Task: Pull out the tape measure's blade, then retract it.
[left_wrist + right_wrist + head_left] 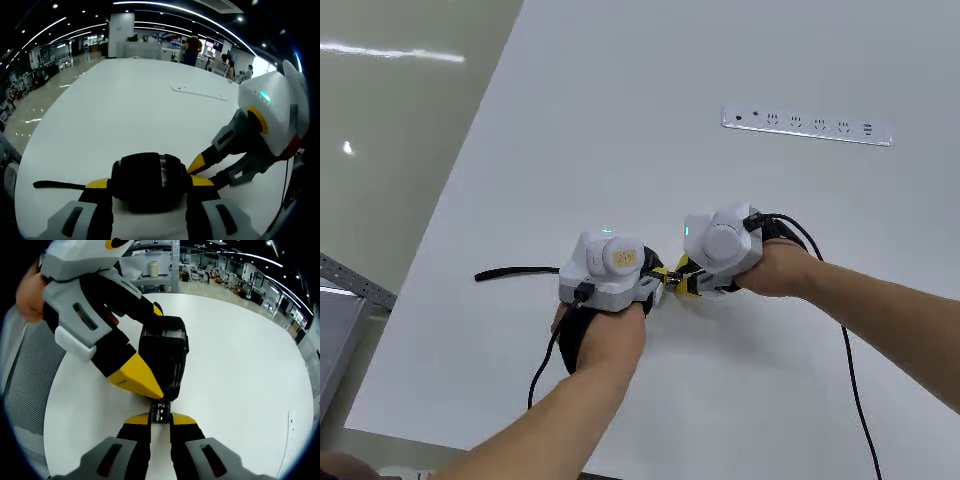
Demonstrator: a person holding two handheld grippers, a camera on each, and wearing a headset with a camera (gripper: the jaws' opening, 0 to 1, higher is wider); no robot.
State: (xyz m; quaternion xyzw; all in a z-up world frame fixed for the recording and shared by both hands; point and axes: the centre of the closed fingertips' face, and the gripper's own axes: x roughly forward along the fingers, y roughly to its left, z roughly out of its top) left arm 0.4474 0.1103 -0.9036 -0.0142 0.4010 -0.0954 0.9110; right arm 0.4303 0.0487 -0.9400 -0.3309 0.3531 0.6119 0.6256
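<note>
Head view: left hand (605,335) and right hand (780,268) reach in over the white table (620,100), wrists level. The left gripper (652,283) and right gripper (688,278) sit nose to nose, with the tape measure (670,277) between them. Left gripper view: jaws clamp the tape measure's black body from both sides, and the right gripper slants in from the right. Right gripper view: jaws are pinched tight on the blade (160,410) just beside the case mouth, a short stretch showing.

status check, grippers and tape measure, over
Left gripper shut on tape measure case. Right gripper shut on blade tip, barely out. Power strip far back, not in the way.
</note>
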